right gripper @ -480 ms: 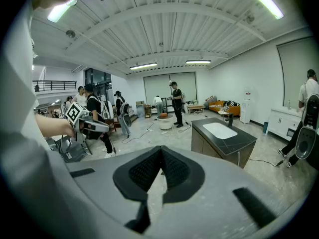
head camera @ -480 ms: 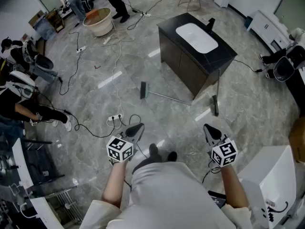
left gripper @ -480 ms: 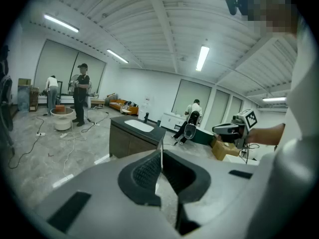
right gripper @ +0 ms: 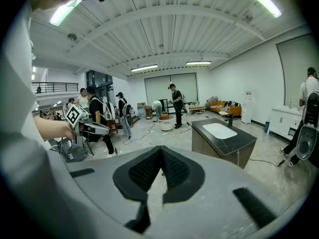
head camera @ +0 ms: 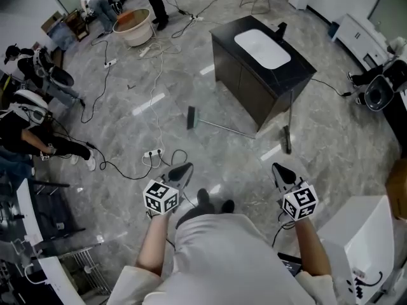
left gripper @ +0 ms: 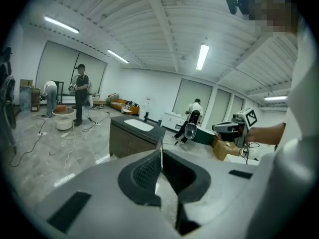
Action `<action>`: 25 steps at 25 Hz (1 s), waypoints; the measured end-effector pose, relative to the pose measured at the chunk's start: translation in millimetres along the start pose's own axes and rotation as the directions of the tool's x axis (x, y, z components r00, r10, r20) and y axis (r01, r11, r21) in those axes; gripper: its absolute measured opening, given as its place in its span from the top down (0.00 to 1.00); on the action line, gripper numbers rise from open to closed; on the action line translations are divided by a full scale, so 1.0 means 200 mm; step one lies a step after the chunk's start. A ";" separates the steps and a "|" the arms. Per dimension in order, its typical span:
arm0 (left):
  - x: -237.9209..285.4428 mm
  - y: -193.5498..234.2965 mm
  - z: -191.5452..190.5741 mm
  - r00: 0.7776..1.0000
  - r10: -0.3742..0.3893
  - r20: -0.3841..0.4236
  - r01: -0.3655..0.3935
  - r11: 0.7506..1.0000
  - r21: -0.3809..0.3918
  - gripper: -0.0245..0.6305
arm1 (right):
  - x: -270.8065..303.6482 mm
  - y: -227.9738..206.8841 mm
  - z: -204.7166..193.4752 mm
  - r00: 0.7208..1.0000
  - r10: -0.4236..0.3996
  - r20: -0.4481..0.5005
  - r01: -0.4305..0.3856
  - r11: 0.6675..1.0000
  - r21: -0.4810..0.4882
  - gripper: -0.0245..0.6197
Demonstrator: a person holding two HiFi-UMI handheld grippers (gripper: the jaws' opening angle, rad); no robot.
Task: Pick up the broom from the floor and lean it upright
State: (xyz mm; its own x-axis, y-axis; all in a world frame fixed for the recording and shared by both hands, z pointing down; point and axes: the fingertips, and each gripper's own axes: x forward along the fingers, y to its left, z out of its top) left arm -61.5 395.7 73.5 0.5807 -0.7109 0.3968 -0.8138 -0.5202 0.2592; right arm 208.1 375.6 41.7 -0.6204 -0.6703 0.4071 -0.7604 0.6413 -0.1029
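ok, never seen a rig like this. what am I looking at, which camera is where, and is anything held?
There is no robot here. A person wears a head camera and carries a handheld two-jaw gripper in each hand. The head view looks steeply down on the left gripper and the right gripper, each with a cube of square markers. The other two pictures come from cameras that ride on the grippers and look along their jaws. Both pairs of jaws are together with nothing between them, so nothing is held. Ahead on the floor the broom lies flat, not yet picked up. Its handle end lies near a black cabinet with a white sink. A power strip and its cable also lie on the floor.
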 end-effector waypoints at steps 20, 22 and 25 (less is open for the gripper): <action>0.19 0.19 0.05 0.999 -0.032 -0.008 0.032 0.999 0.000 0.95 | 0.27 -0.09 0.01 1.000 -0.004 -0.020 0.005 1.000 0.027 0.96; 0.22 0.28 0.08 0.999 -0.048 -0.016 0.049 0.999 0.010 0.95 | 0.34 -0.09 0.05 1.000 -0.018 -0.021 0.019 0.999 0.031 0.96; 0.26 0.42 0.15 0.997 -0.072 -0.023 0.073 0.997 0.027 0.95 | 0.47 -0.08 0.11 0.999 -0.033 -0.026 0.034 0.999 0.040 0.96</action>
State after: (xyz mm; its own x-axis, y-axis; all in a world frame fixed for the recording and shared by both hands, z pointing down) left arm -99.5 300.8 89.9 0.6374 -0.6605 0.3967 -0.7684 -0.5830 0.2639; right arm 157.2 293.3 61.1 -0.5894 -0.6813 0.4342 -0.7883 0.6024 -0.1249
